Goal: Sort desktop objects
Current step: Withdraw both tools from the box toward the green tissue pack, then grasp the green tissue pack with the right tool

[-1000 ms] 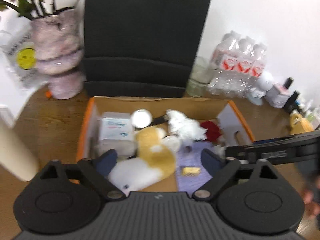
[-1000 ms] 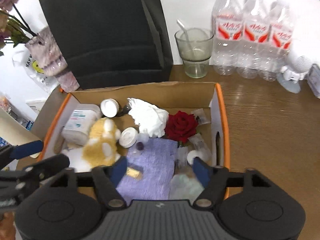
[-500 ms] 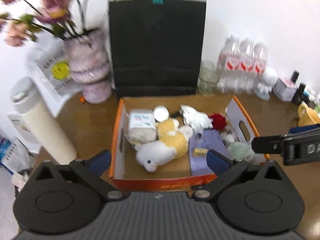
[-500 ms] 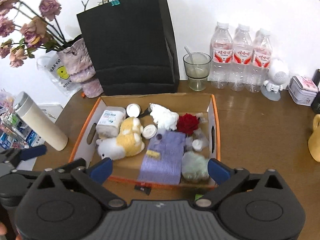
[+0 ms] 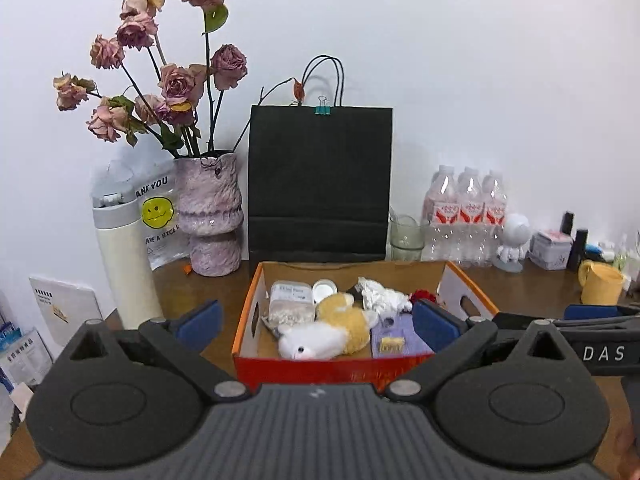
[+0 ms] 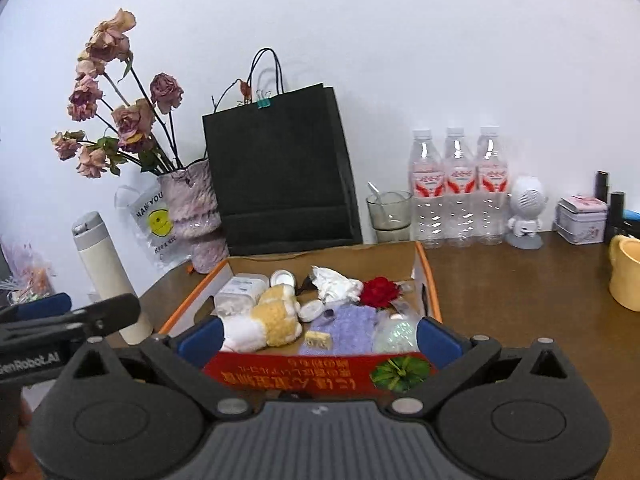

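Observation:
An orange-rimmed cardboard box point(image 5: 246, 320) point(image 6: 428, 276) sits on the brown desk. It holds a yellow-and-white plush toy point(image 5: 332, 330) point(image 6: 272, 318), a clear tub point(image 5: 290, 300) point(image 6: 240, 292), a white lid point(image 5: 325, 289), crumpled tissue point(image 5: 380, 296) point(image 6: 334, 282), a red rose point(image 6: 380, 290), a purple cloth point(image 5: 394, 334) point(image 6: 348, 328) and a small yellow piece point(image 6: 318, 338). My left gripper point(image 5: 316, 322) is open and empty, held back in front of the box. My right gripper point(image 6: 318, 338) is open and empty, also in front of the box.
Behind the box stand a black paper bag point(image 5: 320, 184) point(image 6: 280, 172), a vase of dried roses point(image 5: 210, 212), a cream flask point(image 5: 124, 264), a glass point(image 6: 390, 214), three water bottles point(image 6: 460, 188), a white figurine point(image 6: 526, 212), a tin point(image 6: 580, 220) and a yellow mug point(image 6: 626, 272).
Both grippers have pulled back and up from over the box, so the whole box and back wall now show. Both stay open and empty.

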